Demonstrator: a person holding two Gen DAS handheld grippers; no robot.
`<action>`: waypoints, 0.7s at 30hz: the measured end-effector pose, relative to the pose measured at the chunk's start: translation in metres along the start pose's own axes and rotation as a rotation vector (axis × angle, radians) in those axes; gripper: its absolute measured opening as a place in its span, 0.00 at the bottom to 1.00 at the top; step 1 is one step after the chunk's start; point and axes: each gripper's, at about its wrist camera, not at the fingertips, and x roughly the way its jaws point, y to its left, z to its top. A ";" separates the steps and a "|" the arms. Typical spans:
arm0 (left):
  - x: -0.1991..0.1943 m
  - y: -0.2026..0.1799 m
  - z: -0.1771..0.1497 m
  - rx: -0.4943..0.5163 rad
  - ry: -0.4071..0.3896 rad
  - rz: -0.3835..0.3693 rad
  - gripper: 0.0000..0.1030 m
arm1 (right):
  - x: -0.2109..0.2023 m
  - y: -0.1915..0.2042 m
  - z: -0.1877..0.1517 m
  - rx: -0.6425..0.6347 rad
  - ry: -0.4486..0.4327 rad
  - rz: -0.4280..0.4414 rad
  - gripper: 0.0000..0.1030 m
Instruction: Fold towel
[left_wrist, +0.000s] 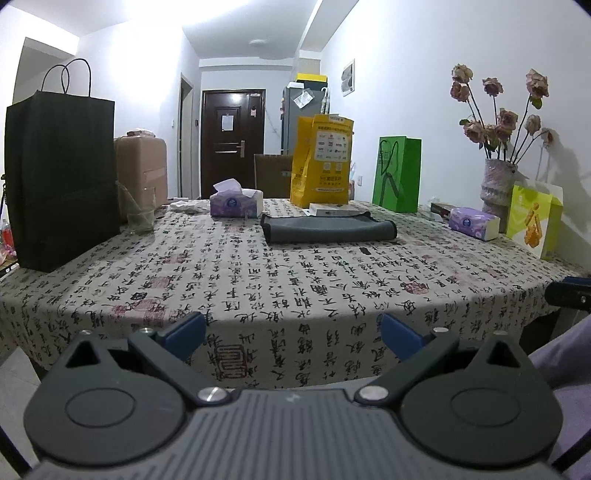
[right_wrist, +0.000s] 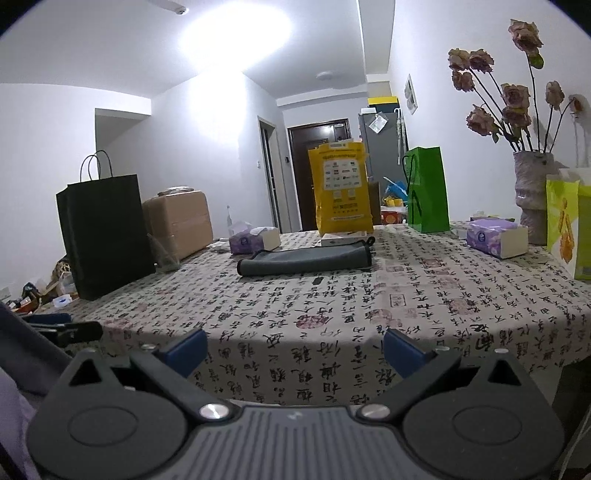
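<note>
A grey towel (left_wrist: 327, 228) lies folded flat on the far middle of the table (left_wrist: 258, 280), which wears a calligraphy-print cloth. It also shows in the right wrist view (right_wrist: 306, 260). My left gripper (left_wrist: 293, 334) is open and empty, held off the table's near edge, well short of the towel. My right gripper (right_wrist: 295, 349) is open and empty too, at the near edge. Each gripper's tip shows at the side of the other's view, the right gripper (left_wrist: 569, 293) and the left gripper (right_wrist: 70, 328).
A black paper bag (left_wrist: 61, 177) and a glass (left_wrist: 139, 212) stand at the left. Tissue boxes (left_wrist: 236, 203) (left_wrist: 474, 221), a yellow bag (left_wrist: 321, 162), a green bag (left_wrist: 397, 173), a flower vase (left_wrist: 496, 188) and a lime bag (left_wrist: 532, 218) line the back and right.
</note>
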 end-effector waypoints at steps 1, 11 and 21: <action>0.000 0.000 0.000 0.000 -0.001 0.000 1.00 | 0.001 0.000 0.000 0.000 -0.001 0.002 0.99; 0.000 -0.001 0.001 0.003 -0.006 0.001 1.00 | 0.001 0.001 0.001 -0.001 -0.008 -0.002 0.99; 0.000 -0.002 0.002 0.003 -0.009 0.002 1.00 | 0.001 0.001 0.001 0.002 -0.003 0.005 0.99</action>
